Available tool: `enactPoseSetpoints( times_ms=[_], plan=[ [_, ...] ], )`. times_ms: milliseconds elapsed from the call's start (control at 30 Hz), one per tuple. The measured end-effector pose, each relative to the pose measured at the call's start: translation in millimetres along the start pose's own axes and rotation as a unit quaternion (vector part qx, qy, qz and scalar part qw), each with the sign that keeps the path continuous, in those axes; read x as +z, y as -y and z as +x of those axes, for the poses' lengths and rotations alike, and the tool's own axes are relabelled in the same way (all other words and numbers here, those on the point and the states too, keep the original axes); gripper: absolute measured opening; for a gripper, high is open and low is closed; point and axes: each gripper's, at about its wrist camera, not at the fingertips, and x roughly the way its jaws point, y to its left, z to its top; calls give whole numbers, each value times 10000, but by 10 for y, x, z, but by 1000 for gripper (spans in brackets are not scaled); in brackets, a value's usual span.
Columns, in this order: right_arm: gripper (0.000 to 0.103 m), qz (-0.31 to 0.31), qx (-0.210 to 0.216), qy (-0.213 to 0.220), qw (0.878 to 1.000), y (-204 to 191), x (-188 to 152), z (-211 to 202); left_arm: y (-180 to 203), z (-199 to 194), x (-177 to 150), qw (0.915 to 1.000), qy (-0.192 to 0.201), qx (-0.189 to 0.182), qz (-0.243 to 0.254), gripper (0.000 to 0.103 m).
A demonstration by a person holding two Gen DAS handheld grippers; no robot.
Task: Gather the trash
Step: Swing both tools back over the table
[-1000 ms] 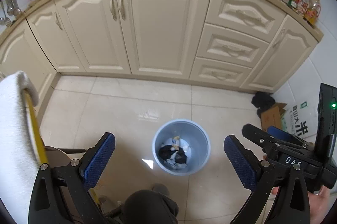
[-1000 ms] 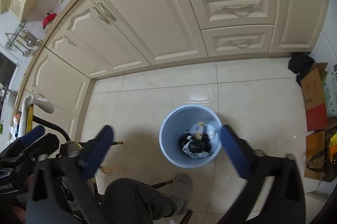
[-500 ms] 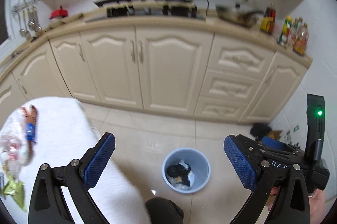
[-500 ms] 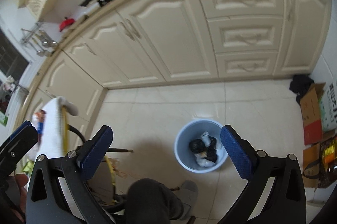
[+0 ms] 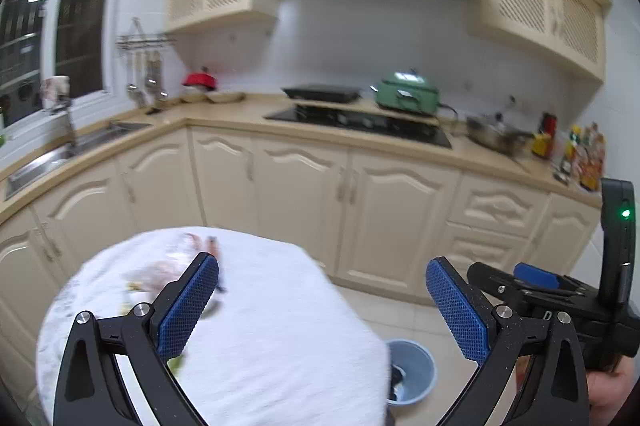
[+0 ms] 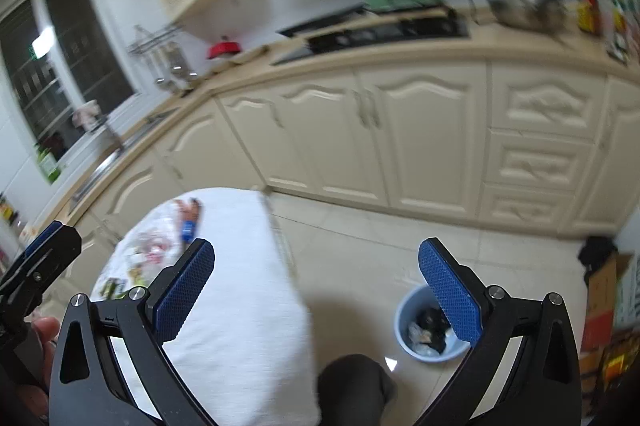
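Left wrist: wrappers (blurred) on tablecloth

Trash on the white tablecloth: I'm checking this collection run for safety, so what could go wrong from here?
1. Both views are motion-blurred; reaching now, the open left gripper could miss the wrappers or snag the white tablecloth.
2. The blue bin sits on the floor beyond the table edge, so a carried piece might drop short.
3. The person's knee is near the bin.
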Motion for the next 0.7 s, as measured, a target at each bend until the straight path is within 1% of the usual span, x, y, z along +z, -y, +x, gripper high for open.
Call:
enactPoseSetpoints(
  times_ms=[200, 400, 567, 700],
  plan=[
    [103, -509, 402, 270, 9975, -726, 9, -245, -269, -926, -244, 9984, 337, 438, -153, 102],
    [103, -865, 701, 422, 9929, -1284, -114, -431, -379, -1738, -500, 9922, 611, 1051, -259, 102],
    [103, -1263, 824, 540, 9871, -1736, -245, -554, -383, -2250, -748, 9856, 734, 1485, -338, 102],
    [103, -1556, 931, 654, 9813, -2020, -348, -613, -391, -2395, -850, 9819, 715, 1679, -511, 102]
  ],
)
